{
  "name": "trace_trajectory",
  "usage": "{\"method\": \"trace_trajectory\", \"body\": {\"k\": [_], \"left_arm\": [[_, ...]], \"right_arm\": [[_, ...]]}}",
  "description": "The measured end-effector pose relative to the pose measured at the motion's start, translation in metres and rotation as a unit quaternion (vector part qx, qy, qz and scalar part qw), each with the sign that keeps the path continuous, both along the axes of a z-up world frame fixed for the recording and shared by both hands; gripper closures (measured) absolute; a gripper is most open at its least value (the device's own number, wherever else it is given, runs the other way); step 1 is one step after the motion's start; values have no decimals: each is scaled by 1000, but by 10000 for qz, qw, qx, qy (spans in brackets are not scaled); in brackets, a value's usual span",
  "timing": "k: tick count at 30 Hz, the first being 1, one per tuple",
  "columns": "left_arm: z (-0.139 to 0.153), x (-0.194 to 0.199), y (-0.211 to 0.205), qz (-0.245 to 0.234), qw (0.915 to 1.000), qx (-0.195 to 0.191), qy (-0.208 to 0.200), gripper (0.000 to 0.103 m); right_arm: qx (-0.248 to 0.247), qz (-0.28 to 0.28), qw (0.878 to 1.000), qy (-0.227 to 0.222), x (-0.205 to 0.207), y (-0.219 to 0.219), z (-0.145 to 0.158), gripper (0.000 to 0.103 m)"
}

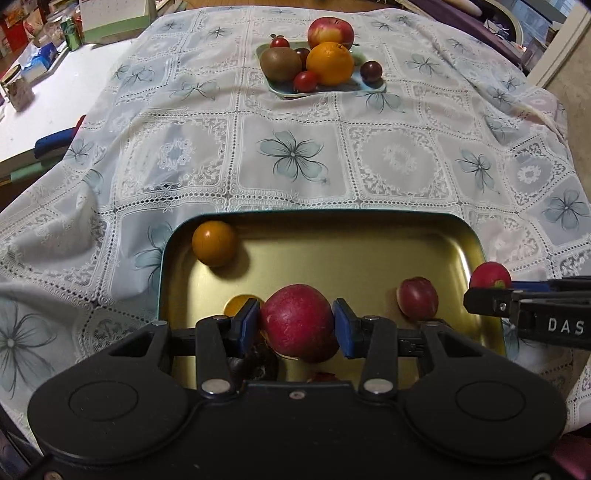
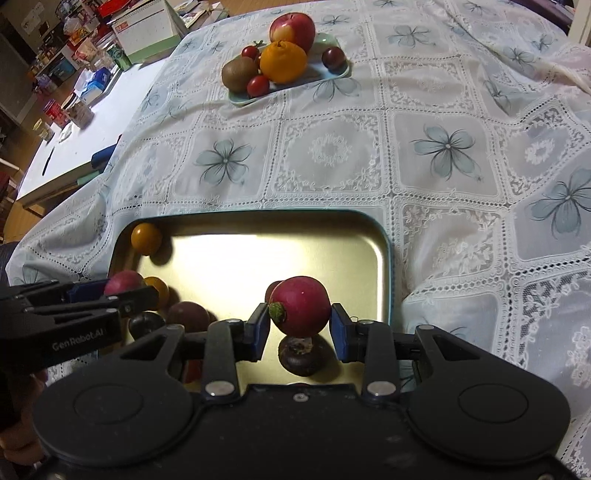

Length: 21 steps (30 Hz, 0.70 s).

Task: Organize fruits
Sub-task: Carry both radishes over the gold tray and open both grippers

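Beyond the gold tray (image 1: 369, 251), across the lace tablecloth (image 1: 295, 155), a pale plate (image 1: 364, 86) carries an apple (image 1: 330, 31), orange (image 1: 330, 63) and kiwi (image 1: 280, 64). The left gripper (image 1: 297, 325) pinches a red fruit (image 1: 299, 321) above the tray. The right gripper (image 2: 300, 326) pinches a red radish (image 2: 301, 306) above the tray's dark fruit (image 2: 301, 356). A yellow tomato (image 1: 214, 243) lies in the tray's far left corner.

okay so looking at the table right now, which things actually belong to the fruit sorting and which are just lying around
Part of the job:
left gripper shut on a red fruit
right gripper holding a red radish-like fruit
gold tray with a yellow tomato
green plate with apple, orange, kiwi

Just lying about:
desk calendar
green can
tissue box
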<state>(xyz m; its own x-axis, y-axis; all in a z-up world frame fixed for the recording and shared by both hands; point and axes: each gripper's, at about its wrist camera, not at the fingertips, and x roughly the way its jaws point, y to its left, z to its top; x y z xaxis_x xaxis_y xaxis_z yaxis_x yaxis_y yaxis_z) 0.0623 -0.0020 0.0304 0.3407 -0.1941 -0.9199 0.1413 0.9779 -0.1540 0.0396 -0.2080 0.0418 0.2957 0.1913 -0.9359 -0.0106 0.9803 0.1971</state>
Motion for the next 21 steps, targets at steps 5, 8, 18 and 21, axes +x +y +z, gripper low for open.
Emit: {"method": "trace_trajectory", "body": {"k": [5,8,18,21], "left_arm": [[-9,14,-13,32,9998,205,-78,53],[-17,20,-21,17,9995,296,-62,53],[-25,19,-30,-65,9990,436,-22,53],[-25,19,-30,-72,9988,475,-35,52]], "right_arm": [[-155,-105,9998,32,10,0,-12,68],[-235,-199,9995,46,14,-2,-19,68],[-351,-155,9993,25,15,4,-26,68],[-369,-151,9992,13,15,4,-27,68]]}}
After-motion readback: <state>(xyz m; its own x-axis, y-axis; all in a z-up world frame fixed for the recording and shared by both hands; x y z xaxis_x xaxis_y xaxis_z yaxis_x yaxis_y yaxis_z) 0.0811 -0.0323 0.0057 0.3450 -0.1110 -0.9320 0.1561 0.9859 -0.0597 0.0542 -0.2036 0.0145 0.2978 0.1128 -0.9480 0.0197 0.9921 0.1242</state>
